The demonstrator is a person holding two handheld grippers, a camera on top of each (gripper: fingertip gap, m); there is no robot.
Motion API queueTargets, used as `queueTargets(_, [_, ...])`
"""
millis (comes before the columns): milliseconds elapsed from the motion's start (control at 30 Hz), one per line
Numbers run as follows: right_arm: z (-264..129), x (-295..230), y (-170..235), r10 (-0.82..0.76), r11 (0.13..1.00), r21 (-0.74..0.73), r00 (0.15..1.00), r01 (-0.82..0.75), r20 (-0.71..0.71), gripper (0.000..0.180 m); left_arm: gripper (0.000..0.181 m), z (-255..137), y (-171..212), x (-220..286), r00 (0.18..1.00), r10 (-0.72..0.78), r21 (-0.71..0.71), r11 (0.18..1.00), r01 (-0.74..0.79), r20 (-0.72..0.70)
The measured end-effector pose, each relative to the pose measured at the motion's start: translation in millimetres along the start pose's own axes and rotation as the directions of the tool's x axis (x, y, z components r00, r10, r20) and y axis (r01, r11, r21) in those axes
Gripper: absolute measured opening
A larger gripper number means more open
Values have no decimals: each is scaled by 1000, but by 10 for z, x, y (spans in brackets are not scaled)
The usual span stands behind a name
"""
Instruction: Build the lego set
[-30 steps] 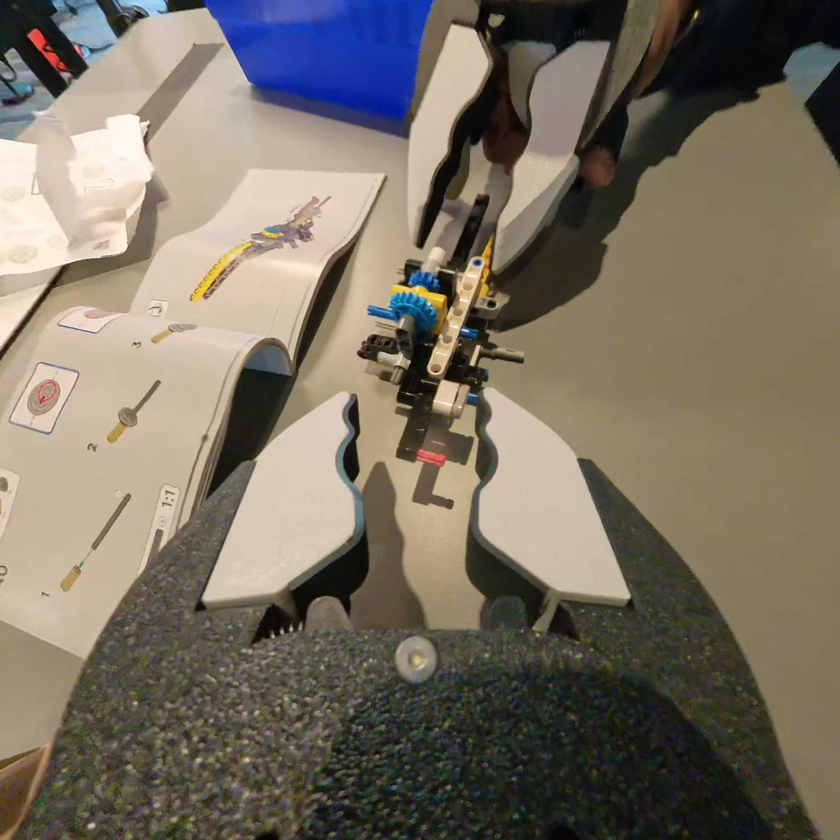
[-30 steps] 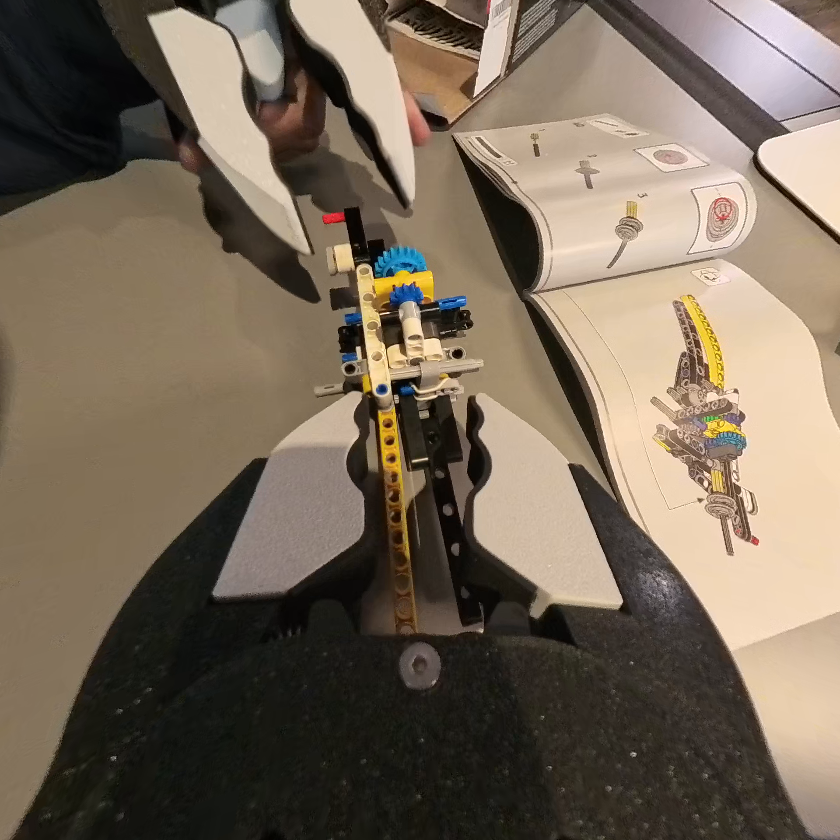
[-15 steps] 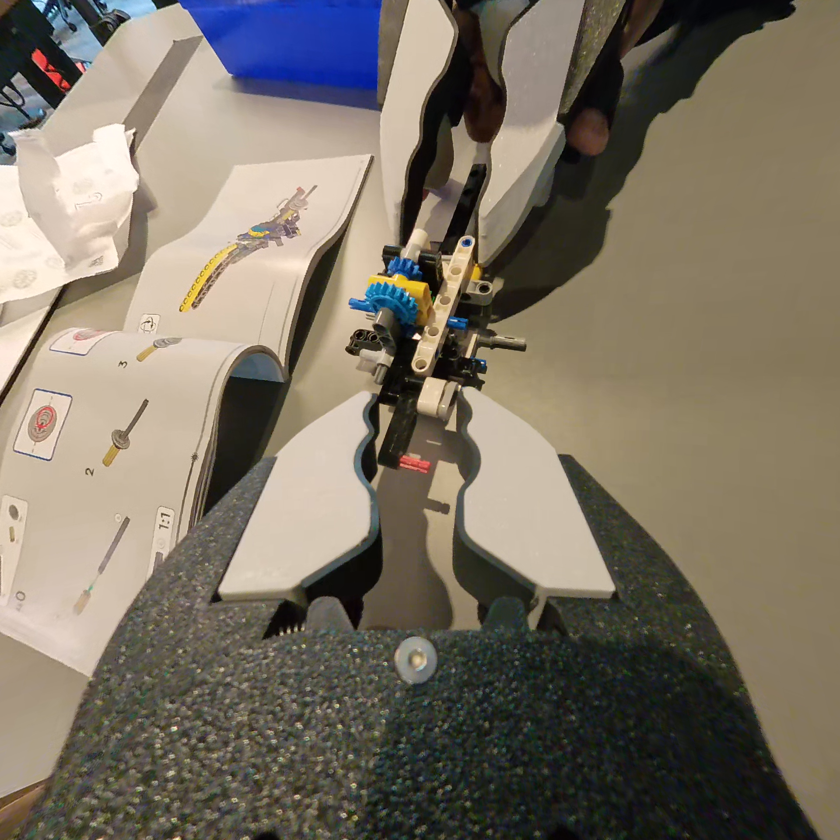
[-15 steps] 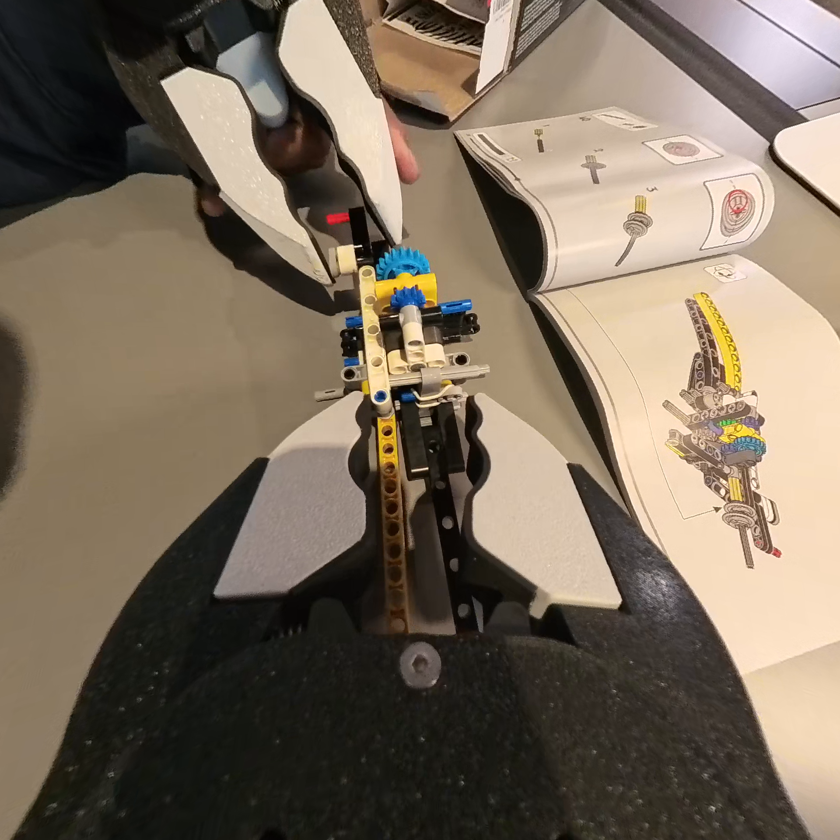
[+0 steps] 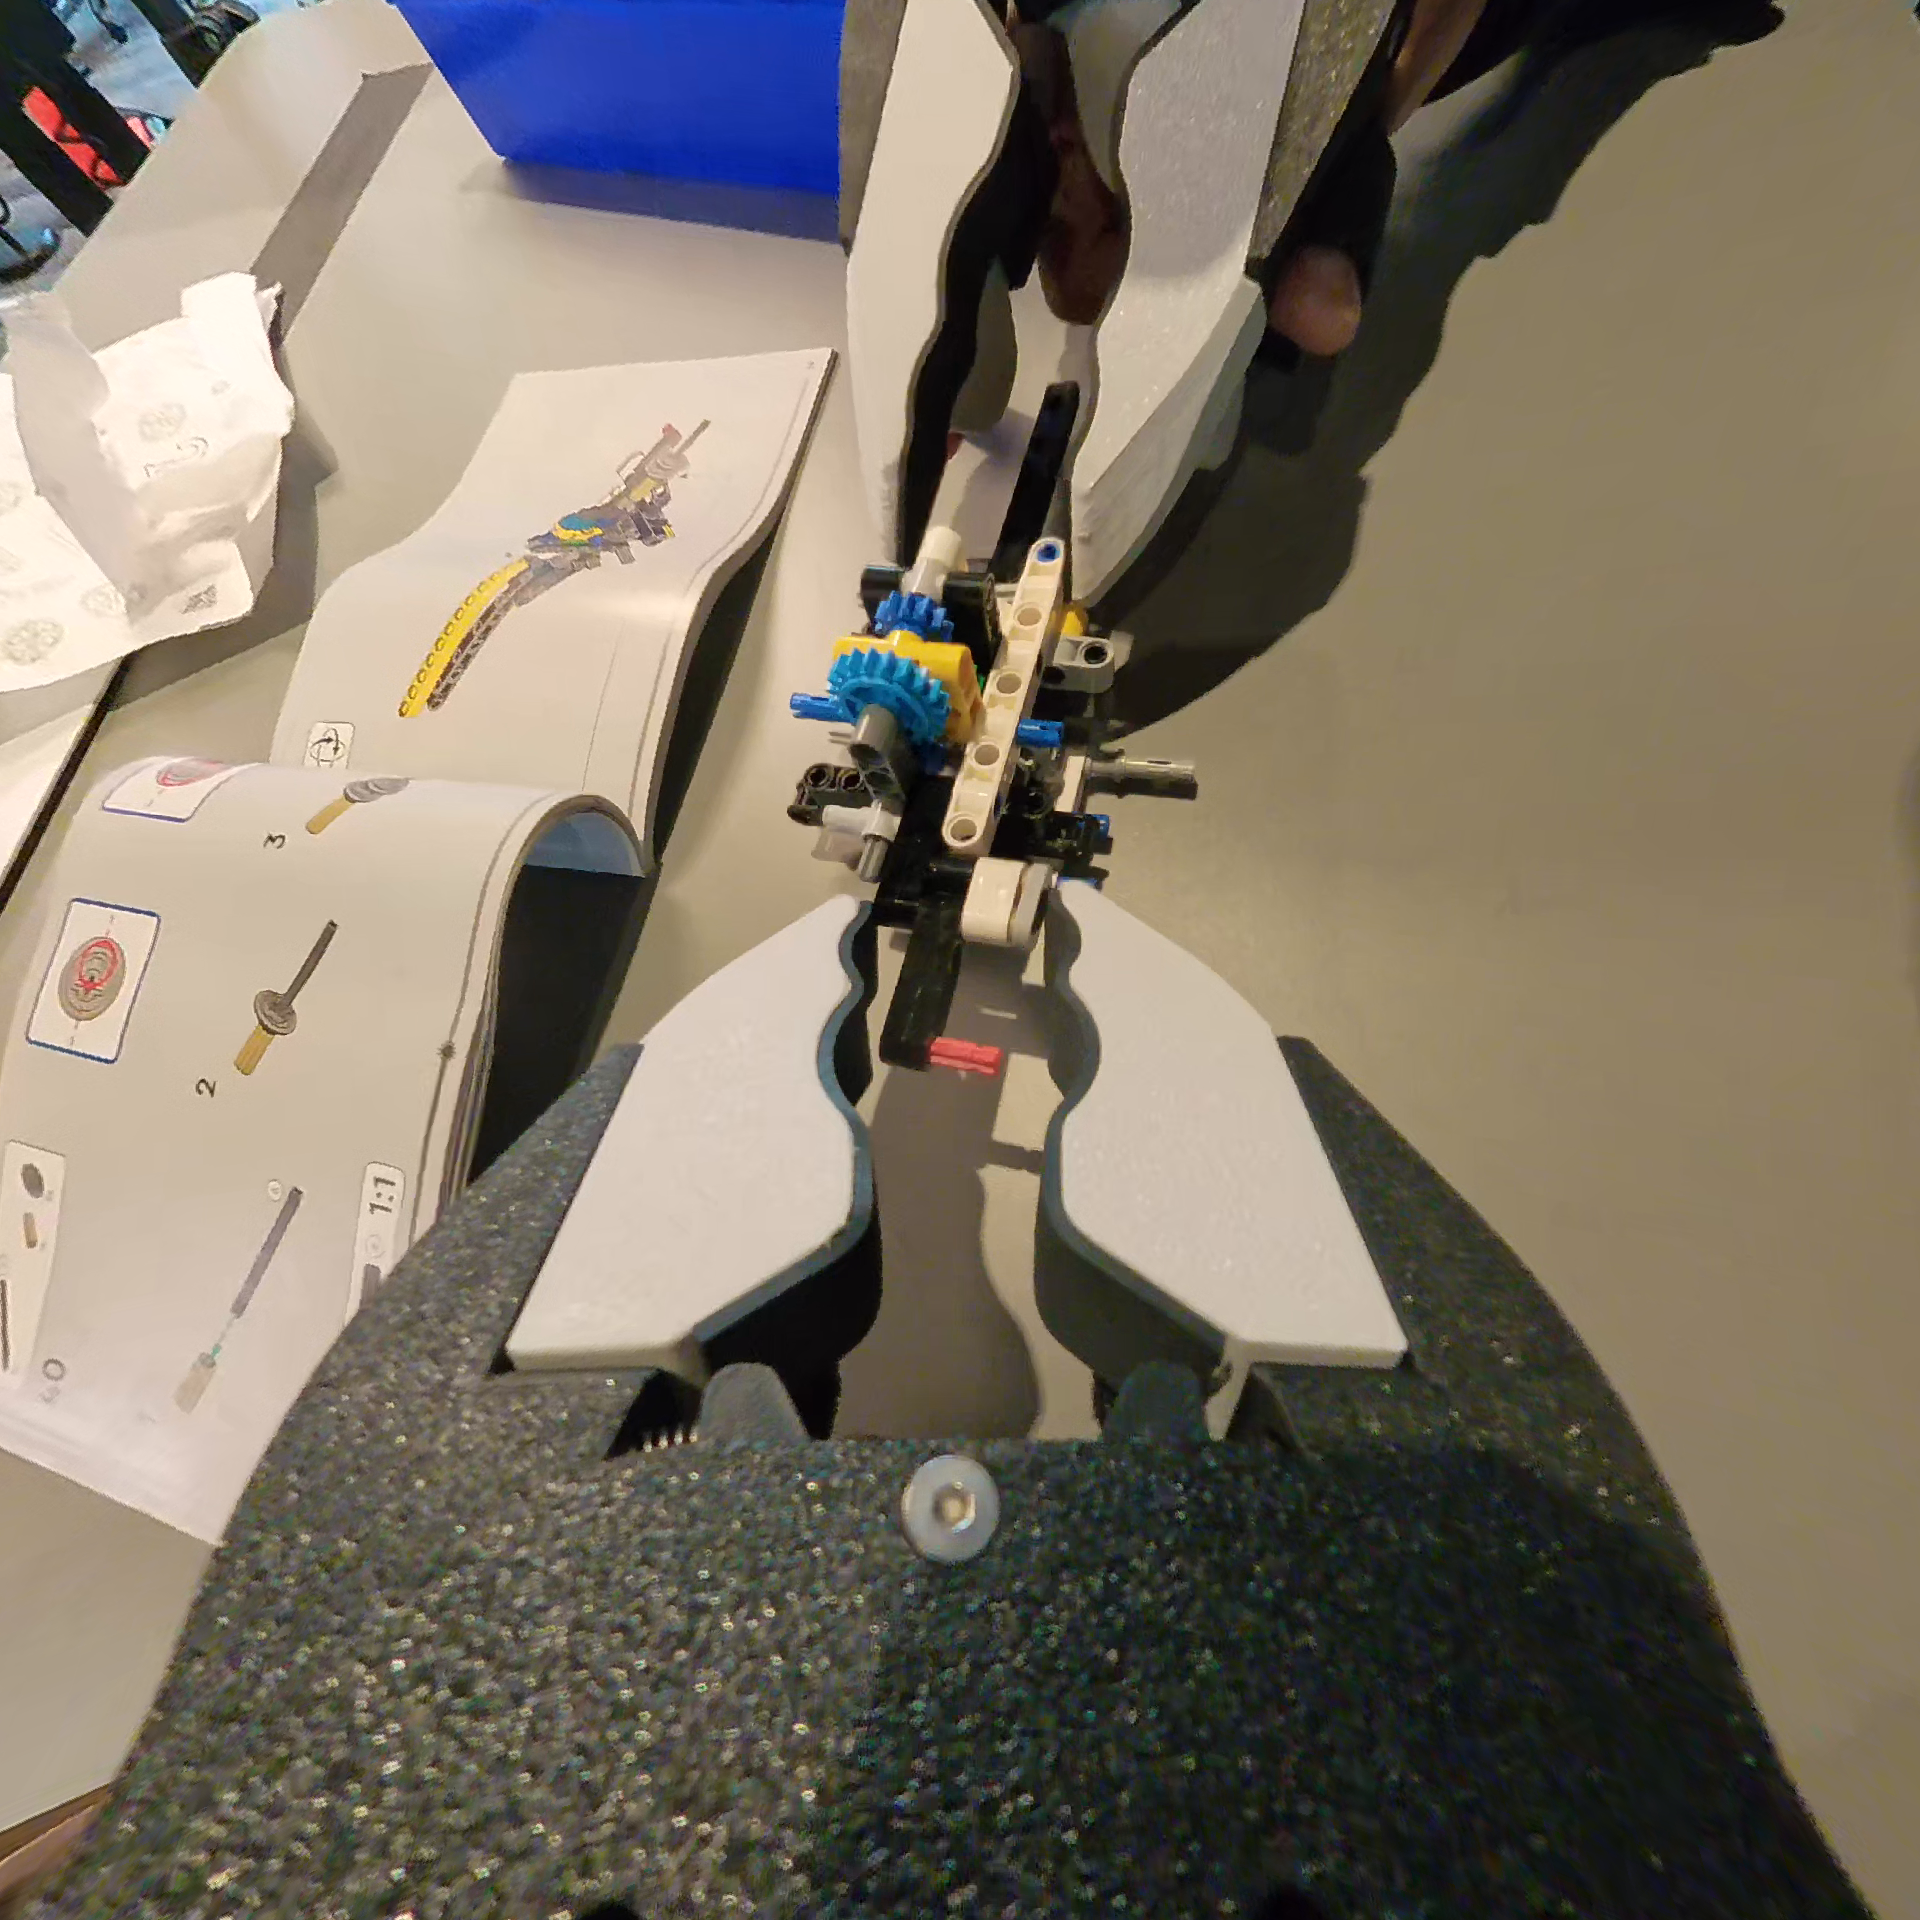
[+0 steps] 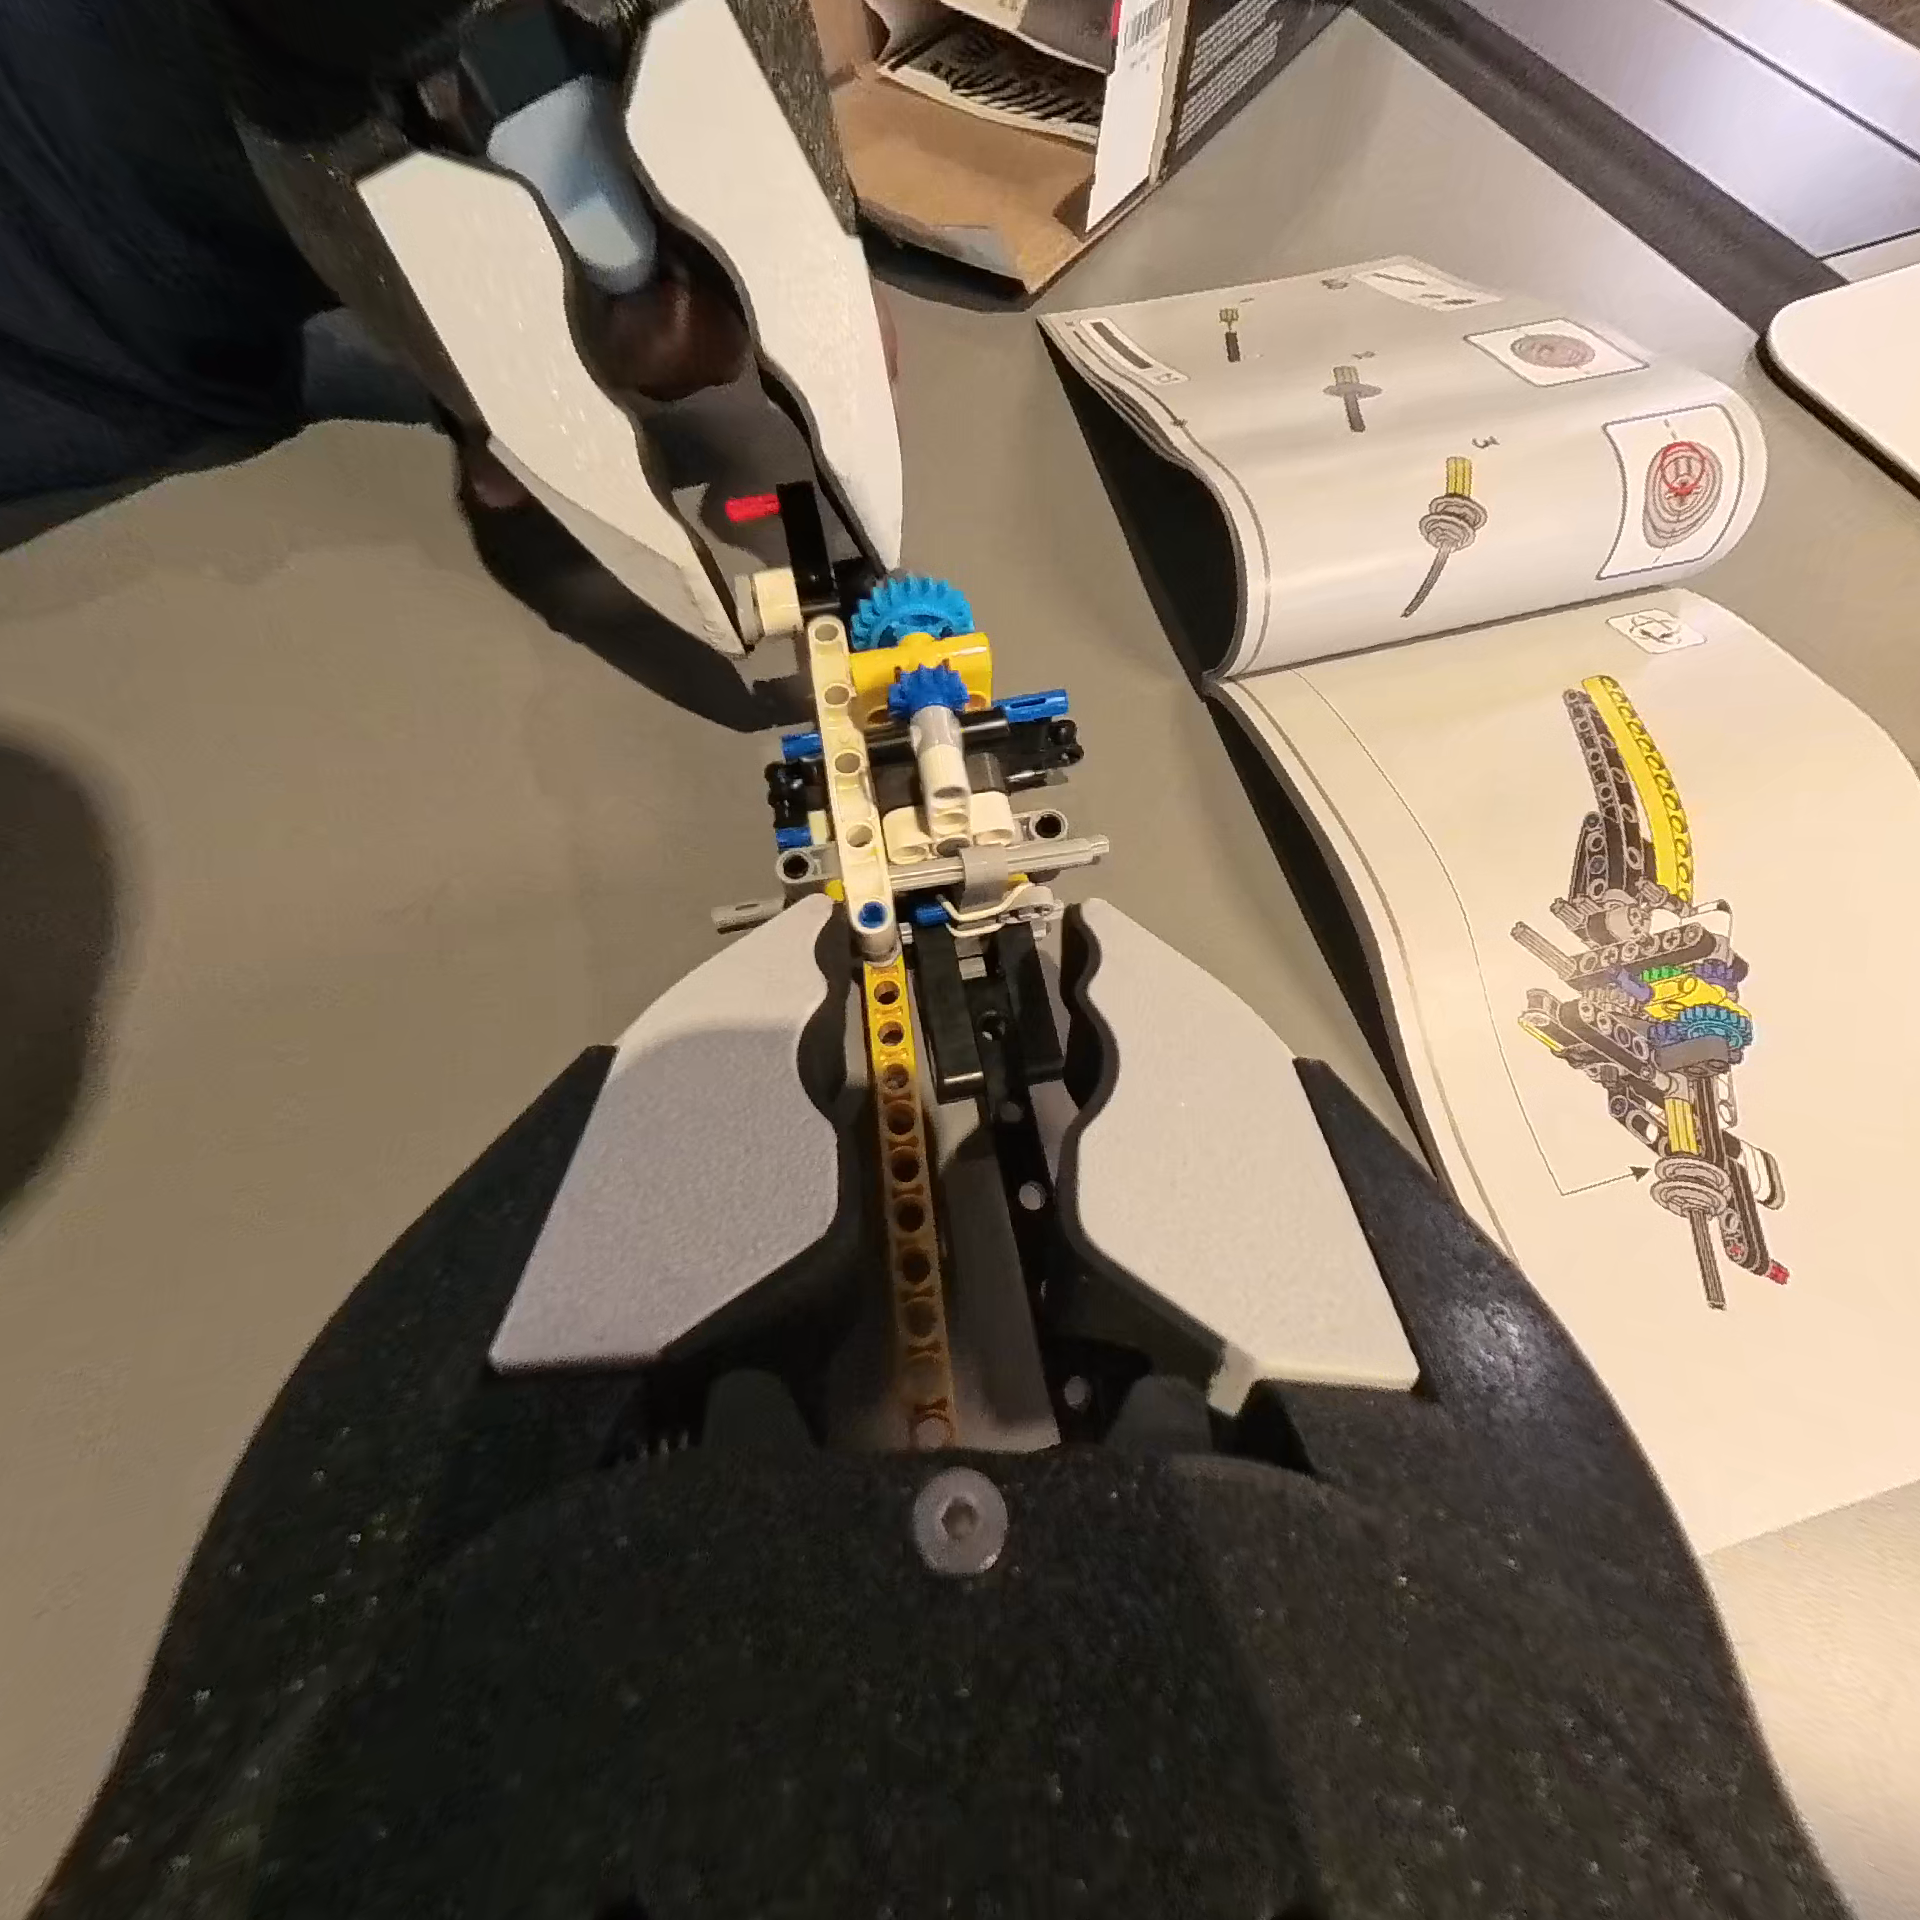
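Grey foam-backed plates form my jaws on both tools. My right gripper (image 6: 951, 925) has its jaws set narrow around the long tail of the lego model (image 6: 914, 769): the yellow beam (image 6: 904, 1122) and the black beam (image 6: 1013, 1101) run back between the two plates toward the tool body. I cannot tell whether the plates press on the beams or only flank them. My left gripper (image 5: 951, 914) faces the model from the opposite end, jaws open to a moderate gap. Its tips sit on either side of the model's short black end piece (image 5: 925, 987), which carries a small red pin (image 5: 964, 1056); in the right wrist view one left plate tip lies at, or just beside, the white connector (image 6: 774, 603).

The model lies on the grey worktop (image 5: 1558, 935) between the two tools. At its centre are two blue gears (image 5: 894, 701) on a yellow block, and a white beam with holes (image 5: 1003, 717) crosses over the top at an angle. A grey axle (image 6: 997, 860) crosses the model near my right jaws.

Beside the model the instruction booklet (image 6: 1558, 883) lies open, its pages curled upward. Farther out are a blue bin (image 5: 644, 94), crumpled white paper (image 5: 125, 499) and an open cardboard box (image 6: 1018, 135).
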State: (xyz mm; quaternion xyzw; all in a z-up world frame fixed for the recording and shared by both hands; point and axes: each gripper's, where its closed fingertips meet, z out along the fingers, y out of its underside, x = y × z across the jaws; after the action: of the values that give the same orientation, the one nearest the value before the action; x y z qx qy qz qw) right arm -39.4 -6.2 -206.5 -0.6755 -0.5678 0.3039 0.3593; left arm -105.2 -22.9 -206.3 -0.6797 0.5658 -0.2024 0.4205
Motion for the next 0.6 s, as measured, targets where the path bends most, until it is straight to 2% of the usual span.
queueTargets(400, [16,29,21,0,1000,-8,1000,0,-10,38,32,29,25,-32,1000,-21,-5,1000,21,17])
queueTargets(600, [22,68,15,0,1000,-7,1000,0,-28,38,45,-17,28,-57,998,-57,11,998,57,10])
